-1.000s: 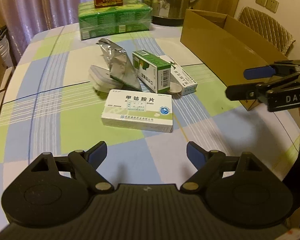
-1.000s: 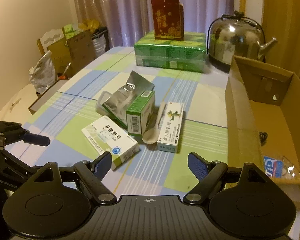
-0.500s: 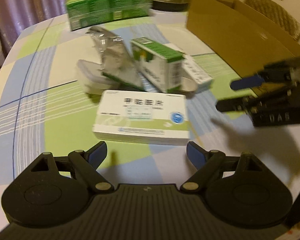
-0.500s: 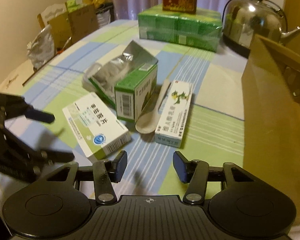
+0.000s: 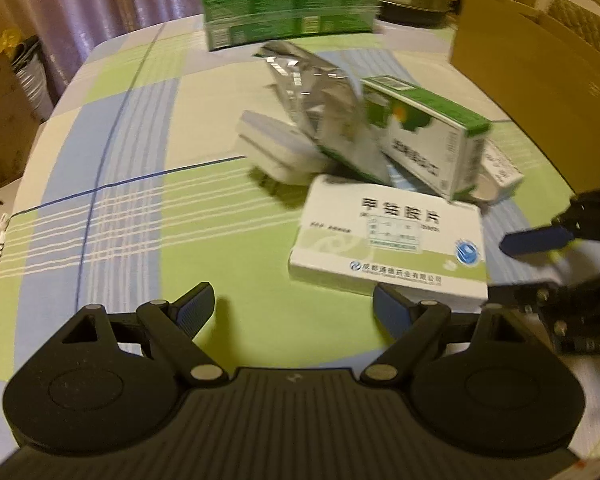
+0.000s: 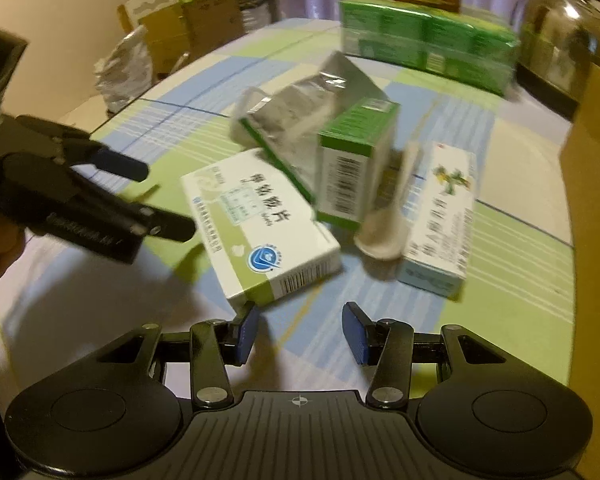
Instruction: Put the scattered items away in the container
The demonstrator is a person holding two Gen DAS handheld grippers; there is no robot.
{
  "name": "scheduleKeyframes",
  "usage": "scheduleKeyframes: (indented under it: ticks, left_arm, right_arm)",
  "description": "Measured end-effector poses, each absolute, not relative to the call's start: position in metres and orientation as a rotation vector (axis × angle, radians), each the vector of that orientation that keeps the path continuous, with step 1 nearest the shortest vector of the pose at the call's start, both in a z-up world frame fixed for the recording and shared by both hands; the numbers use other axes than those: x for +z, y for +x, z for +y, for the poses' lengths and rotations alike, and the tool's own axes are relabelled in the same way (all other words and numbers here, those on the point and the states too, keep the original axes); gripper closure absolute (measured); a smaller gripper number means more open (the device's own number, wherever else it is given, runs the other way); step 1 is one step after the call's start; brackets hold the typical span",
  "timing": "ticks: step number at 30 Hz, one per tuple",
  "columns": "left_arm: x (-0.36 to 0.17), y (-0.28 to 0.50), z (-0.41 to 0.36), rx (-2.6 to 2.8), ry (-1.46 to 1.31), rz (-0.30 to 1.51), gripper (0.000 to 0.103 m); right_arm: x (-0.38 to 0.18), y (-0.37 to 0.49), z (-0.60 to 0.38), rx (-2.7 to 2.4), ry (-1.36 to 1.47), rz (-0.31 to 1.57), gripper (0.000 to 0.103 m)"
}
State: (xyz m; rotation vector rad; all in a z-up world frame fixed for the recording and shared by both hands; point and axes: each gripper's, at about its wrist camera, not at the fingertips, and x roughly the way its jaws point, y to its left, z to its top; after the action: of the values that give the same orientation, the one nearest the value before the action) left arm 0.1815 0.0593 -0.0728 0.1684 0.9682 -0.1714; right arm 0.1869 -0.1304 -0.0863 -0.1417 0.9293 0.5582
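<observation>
1. Checked green-and-blue cloth covers the counter, with curtains behind and a steel kettle at the far end next to a shrink-wrapped green pack.
2. All the loose stuff sits in one clump mid-counter: a flat white medicine box nearest the cameras, a green-and-white carton standing on edge, a crinkled foil pouch leaning on it, a white spoon and a slim box with a plant print. Nothing's been lifted yet, far as I can tell.
3. Cardboard box, which I take for the container, is off to the right of the pile, close enough for short carries.
4. Left gripper hangs low over the cloth, fingers spread wide and empty, just short of the flat box's near edge.
5. Right gripper comes in at that same box's corner, fingers partly apart with nothing between them.
6. My guess: the flat box goes first since it's closest and lies clear of the tangle behind it.
</observation>
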Motion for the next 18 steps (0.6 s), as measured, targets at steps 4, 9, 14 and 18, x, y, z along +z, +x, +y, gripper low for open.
scheduleKeyframes:
  ticks: [4, 9, 14, 18]
  left_arm:
    - [-0.070, 0.184, 0.070, -0.146, 0.149, 0.962, 0.019]
    - [-0.064, 0.180, 0.083, -0.118, 0.111, 0.959, 0.019]
    - [-0.056, 0.166, 0.079, -0.137, 0.003, 0.953, 0.017]
    - [-0.058, 0.161, 0.053, -0.179, -0.055, 0.950, 0.010]
  right_arm:
    - [-0.088, 0.182, -0.107, 0.631, -0.179, 0.906, 0.058]
    - [-0.089, 0.175, -0.084, 0.710, -0.197, 0.888, 0.058]
    - [-0.088, 0.169, -0.106, 0.642, -0.221, 0.898, 0.057]
    - [-0.084, 0.169, -0.142, 0.519, -0.200, 0.905, 0.043]
